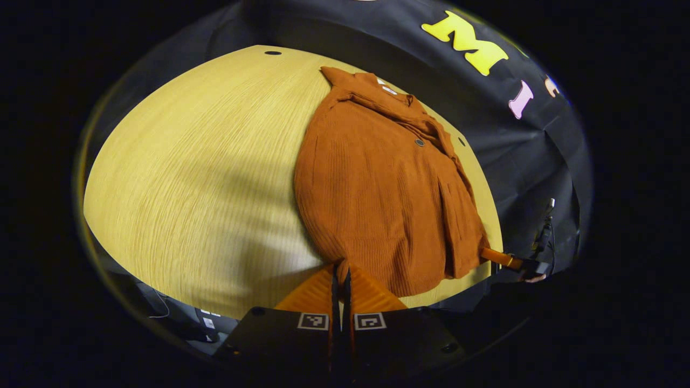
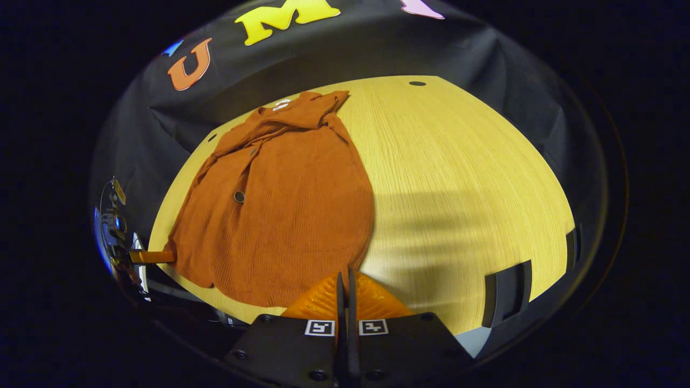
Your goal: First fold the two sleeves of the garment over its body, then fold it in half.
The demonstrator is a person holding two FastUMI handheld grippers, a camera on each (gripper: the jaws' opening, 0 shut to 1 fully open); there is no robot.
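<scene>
rust-orange ribbed garment (image 1: 377,188), a dark round button (image 1: 419,142) toward two o'clock on it and a white tag (image 1: 386,88) up at its twelve o'clock. pale yellow wood-grain table (image 1: 188,178), and black-and-white square markers (image 1: 313,321) on the gripper body.

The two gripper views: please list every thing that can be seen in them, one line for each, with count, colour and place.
rust-orange ribbed knit garment: one, rust-orange, lying flat on the table with both sleeves already folded over its body, collar at the far end.
dark round buttons: at least two, dark, on the garment's front.
light wooden table: one, pale yellow wood grain, under the garment.
left gripper: one, at the garment's near hem, fingers closed together; whether cloth lies between them is unclear.
right gripper: one, at the near hem on the other side, fingers closed together likewise.
</scene>
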